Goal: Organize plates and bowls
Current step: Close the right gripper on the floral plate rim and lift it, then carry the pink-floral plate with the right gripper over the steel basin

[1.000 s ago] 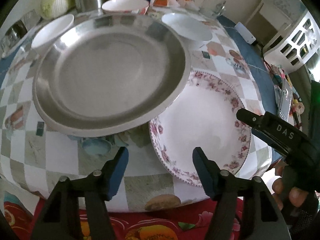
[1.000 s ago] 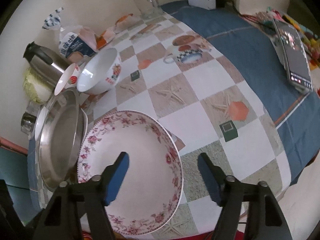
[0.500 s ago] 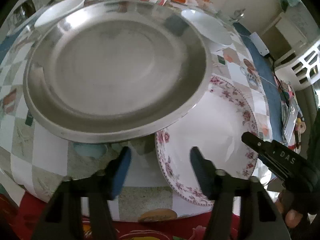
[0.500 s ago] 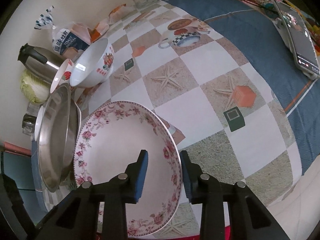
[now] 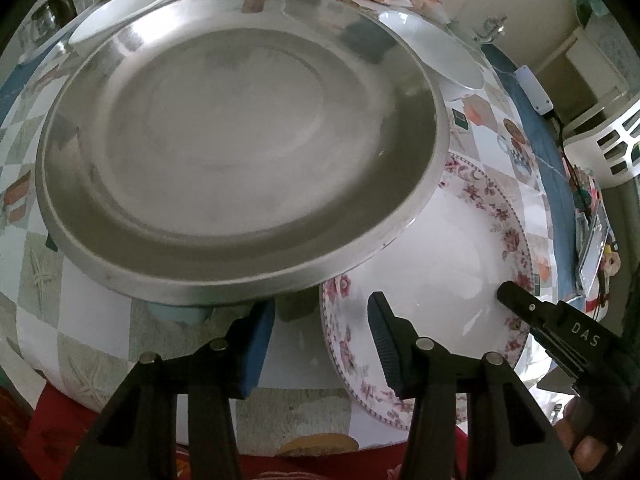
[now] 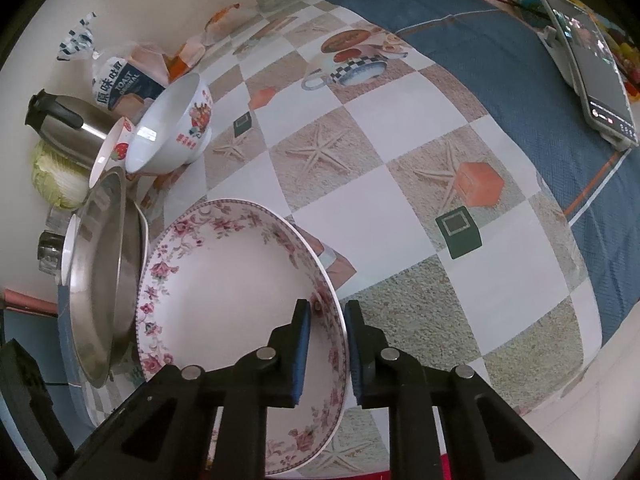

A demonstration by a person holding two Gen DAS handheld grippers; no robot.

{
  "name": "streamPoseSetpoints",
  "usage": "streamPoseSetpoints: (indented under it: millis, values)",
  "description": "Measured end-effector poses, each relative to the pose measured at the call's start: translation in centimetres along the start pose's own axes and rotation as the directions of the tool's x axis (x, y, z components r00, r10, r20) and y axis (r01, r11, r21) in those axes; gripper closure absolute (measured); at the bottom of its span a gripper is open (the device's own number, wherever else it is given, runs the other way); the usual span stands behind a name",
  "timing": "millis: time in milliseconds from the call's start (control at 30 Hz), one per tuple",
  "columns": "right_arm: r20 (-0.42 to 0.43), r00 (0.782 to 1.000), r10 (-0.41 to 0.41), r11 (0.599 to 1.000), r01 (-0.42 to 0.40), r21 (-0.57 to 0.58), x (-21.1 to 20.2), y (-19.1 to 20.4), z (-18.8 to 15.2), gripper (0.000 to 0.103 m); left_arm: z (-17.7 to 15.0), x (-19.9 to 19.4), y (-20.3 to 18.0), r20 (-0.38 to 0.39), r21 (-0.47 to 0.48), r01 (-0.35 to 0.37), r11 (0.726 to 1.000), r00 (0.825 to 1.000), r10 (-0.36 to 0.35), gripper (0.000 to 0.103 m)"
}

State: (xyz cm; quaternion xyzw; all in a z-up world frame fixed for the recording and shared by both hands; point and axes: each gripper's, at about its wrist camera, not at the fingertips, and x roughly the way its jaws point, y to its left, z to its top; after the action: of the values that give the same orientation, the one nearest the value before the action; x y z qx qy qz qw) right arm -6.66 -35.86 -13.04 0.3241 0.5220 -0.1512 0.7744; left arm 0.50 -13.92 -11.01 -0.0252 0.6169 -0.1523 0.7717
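Steel round plate (image 5: 240, 152) lies ahead of left gripper (image 5: 320, 344), jaws closing, nothing betw. Right gripper (image 6: 326, 352) jaws closing astride floral-rimmed white plate (image 6: 224, 280) near rim.

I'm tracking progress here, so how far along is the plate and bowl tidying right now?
Early. Nothing looks sorted yet: the steel plate overlaps the floral plate, and three bowls stand apart behind. In hand: the right gripper is closing on the floral plate's rim; the left gripper holds nothing while closing. Stacking remains.
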Motion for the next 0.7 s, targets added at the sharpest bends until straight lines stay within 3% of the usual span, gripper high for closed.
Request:
streamPoseSetpoints:
  millis: [300,700]
  values:
    - [0.004,1.000,-0.005,1.000,0.005,-0.008,0.0,-0.2,0.1,0.085,0.1,0.2,-0.8,0.021,0.023,-0.027,0.999,0.999,0.026,0.059]
    - [0.044,0.998,-0.055,0.998,0.054,0.016,-0.9,-1.4,0.7,0.087,0.0,1.0,-3.2,0.014,0.076,0.037,0.996,0.999,-0.038,0.073]
